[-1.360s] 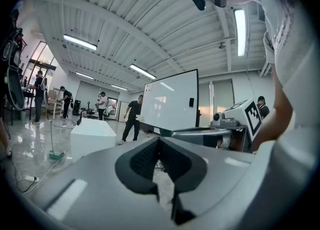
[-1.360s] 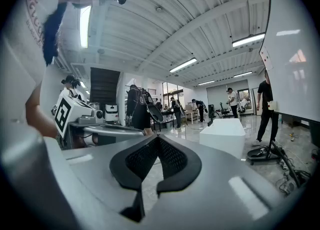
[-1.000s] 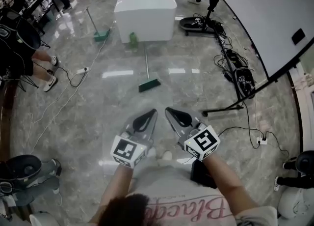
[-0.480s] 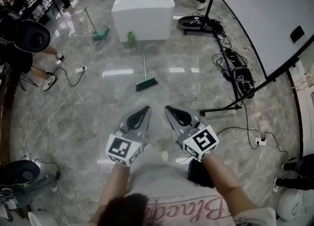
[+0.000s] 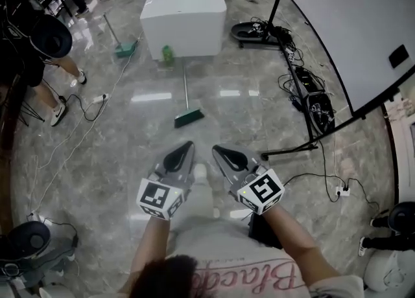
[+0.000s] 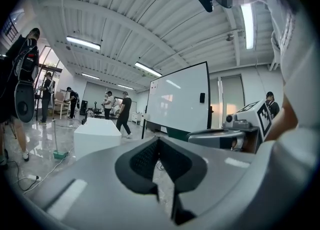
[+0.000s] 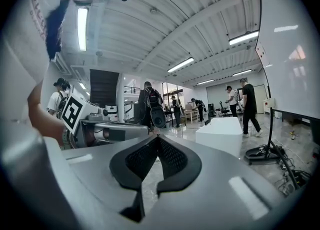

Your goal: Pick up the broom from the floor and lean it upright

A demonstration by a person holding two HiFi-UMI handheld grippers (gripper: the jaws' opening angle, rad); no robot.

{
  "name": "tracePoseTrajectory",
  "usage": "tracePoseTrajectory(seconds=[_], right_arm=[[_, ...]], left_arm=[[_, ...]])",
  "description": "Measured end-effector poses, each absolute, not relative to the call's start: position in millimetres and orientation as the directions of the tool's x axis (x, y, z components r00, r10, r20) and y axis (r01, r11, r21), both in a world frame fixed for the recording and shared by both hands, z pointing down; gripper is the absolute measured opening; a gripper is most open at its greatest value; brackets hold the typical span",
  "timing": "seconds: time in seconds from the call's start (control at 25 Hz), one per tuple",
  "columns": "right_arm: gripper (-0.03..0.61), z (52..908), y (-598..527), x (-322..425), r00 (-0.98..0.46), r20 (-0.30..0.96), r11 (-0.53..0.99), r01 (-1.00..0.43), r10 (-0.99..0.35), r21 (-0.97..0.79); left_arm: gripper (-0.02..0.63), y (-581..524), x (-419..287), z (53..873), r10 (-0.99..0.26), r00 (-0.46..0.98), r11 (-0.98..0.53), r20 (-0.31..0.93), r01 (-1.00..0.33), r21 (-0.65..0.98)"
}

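The broom (image 5: 185, 96) lies flat on the grey marble floor (image 5: 117, 154), just in front of the white block (image 5: 183, 5). Its long axis runs almost straight away from that block: the thin handle tip points at the block's near face, and the green head (image 5: 189, 118) is the end farthest from the block, slightly slanted. A green bottle (image 5: 168, 54) stands at the foot of the block, just beside the handle tip. A second broom (image 5: 118, 37) with a green head is off the block's left corner, near a white cord that trails across the floor. To the right of the block, a whiteboard (image 5: 350, 18) on a black stand has a tangle of cables (image 5: 310, 92) at its base. Well short of the block, beyond the broom's head, the left gripper (image 5: 187, 146) and right gripper (image 5: 218, 150) are held side by side above bare floor. Each has its jaws together with nothing between them, and neither touches the broom. Nothing lies between the grippers and the broom's head.
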State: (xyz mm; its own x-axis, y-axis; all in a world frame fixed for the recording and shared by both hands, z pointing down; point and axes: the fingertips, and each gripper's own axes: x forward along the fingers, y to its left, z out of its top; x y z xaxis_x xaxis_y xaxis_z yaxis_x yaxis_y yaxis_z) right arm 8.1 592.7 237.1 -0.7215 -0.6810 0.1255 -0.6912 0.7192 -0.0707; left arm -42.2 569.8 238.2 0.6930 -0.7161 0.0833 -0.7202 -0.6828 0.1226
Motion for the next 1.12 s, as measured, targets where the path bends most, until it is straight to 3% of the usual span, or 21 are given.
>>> tracePoseTrajectory(seconds=[0.6, 0.84, 1.12], right_arm=[[0.002, 235.8, 427.4, 12.9, -0.695, 0.152, 0.692, -0.717, -0.702, -0.08], [0.002, 255.8, 396.3, 11.3, -0.712, 0.219, 0.714, -0.695, -0.667, -0.082], [0.002, 262.4, 318.8, 33.5, -0.717, 0.212, 0.714, -0.692, -0.664, -0.107]], left_arm=[[0.0, 397.8, -26.3, 244.1, -0.659, 0.747, -0.737, 0.088, -0.664, 0.125], [0.0, 360.3, -21.3, 253.4, -0.656, 0.746, -0.73, 0.113, -0.666, 0.156], [0.0, 299.7, -11.8, 271.0, -0.69, 0.708, -0.684, 0.147, -0.705, 0.187]])
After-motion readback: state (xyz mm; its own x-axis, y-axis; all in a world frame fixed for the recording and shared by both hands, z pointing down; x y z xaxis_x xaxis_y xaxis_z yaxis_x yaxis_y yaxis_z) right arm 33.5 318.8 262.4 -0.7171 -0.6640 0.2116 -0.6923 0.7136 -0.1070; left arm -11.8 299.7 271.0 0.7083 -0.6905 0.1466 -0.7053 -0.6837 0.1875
